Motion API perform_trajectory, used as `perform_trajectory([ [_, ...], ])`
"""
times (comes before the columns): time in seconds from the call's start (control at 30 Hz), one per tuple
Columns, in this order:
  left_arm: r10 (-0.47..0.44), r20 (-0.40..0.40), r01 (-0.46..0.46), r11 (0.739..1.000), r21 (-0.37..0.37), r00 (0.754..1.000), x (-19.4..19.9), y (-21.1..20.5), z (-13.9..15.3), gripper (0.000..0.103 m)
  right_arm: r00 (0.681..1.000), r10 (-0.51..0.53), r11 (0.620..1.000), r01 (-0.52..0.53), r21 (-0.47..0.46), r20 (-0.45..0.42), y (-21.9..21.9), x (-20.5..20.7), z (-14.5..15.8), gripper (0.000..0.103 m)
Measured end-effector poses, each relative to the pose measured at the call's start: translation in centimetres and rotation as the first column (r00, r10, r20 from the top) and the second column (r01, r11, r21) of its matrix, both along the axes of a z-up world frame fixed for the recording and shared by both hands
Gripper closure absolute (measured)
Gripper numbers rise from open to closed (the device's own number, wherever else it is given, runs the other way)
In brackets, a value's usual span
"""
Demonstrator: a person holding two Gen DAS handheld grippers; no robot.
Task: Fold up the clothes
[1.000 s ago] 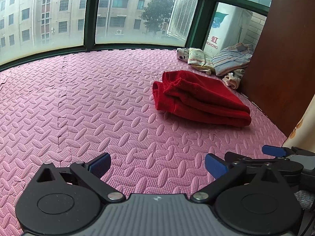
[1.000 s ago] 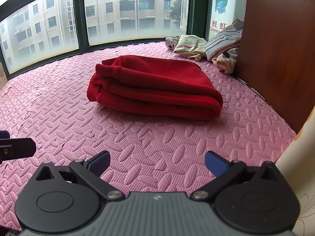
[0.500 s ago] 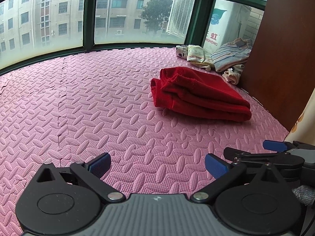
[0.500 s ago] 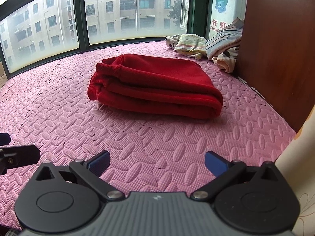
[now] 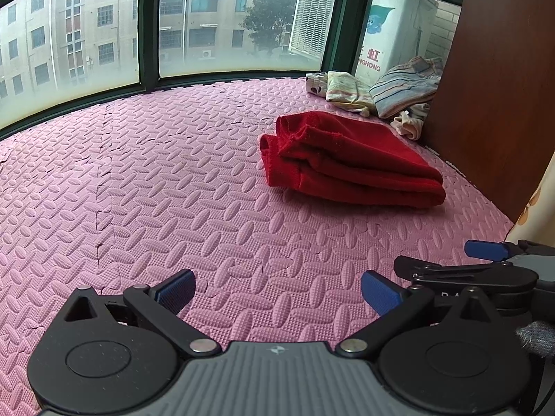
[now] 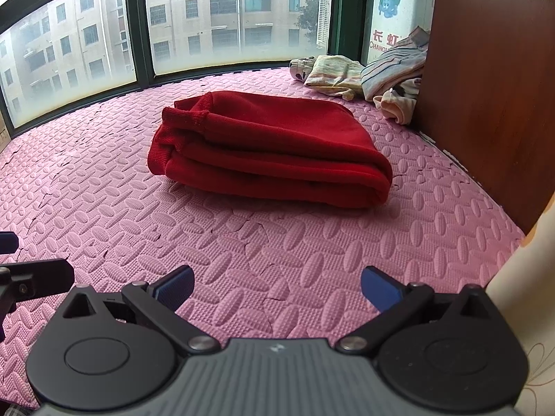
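A red garment (image 5: pixel 350 163) (image 6: pixel 270 149) lies folded in a thick bundle on the pink foam mat, its cuffed end turned left. My left gripper (image 5: pixel 277 289) hovers open over bare mat, well short of the garment. My right gripper (image 6: pixel 277 286) is open too, empty, with the garment straight ahead at some distance. In the left wrist view the right gripper (image 5: pixel 485 260) shows at the right edge. A finger of the left gripper (image 6: pixel 34 277) pokes in at the left edge of the right wrist view.
A heap of other clothes (image 5: pixel 381 93) (image 6: pixel 367 72) lies in the far right corner against a brown wooden panel (image 5: pixel 503 86) (image 6: pixel 485 86). Windows with dark green frames (image 5: pixel 149 24) border the pink mat (image 5: pixel 156 173) at the back. A cream patterned surface (image 6: pixel 520 312) rises at the right.
Both views have drawn back slightly and tilted, so the red garment sits a little farther off. Both grippers stay open and nothing was grasped.
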State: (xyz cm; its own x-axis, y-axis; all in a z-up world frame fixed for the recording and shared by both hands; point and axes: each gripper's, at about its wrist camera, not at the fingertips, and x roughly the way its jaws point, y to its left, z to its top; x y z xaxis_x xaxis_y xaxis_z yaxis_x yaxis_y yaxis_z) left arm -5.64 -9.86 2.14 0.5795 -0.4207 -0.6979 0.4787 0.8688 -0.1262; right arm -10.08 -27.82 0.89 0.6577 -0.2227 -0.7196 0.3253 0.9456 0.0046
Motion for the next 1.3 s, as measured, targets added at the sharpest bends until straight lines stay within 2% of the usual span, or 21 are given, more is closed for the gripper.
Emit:
perform_trajectory([
  [0.7, -0.03, -0.039, 0.031, 0.999, 0.028, 0.999, 5.5, -2.4, -1.3, 0.0, 0.999, -0.032, 0.999, 0.032, -0.009, -0.032, -2.0, 3.6, -0.8, 0.0],
  [1.3, -0.049, -0.069, 0.052, 0.998, 0.039, 0.996, 7.4, -3.5, -1.9, 0.0, 0.998, -0.042, 0.999, 0.042, -0.002, -0.052, -2.9, 5.3, -1.3, 0.0],
])
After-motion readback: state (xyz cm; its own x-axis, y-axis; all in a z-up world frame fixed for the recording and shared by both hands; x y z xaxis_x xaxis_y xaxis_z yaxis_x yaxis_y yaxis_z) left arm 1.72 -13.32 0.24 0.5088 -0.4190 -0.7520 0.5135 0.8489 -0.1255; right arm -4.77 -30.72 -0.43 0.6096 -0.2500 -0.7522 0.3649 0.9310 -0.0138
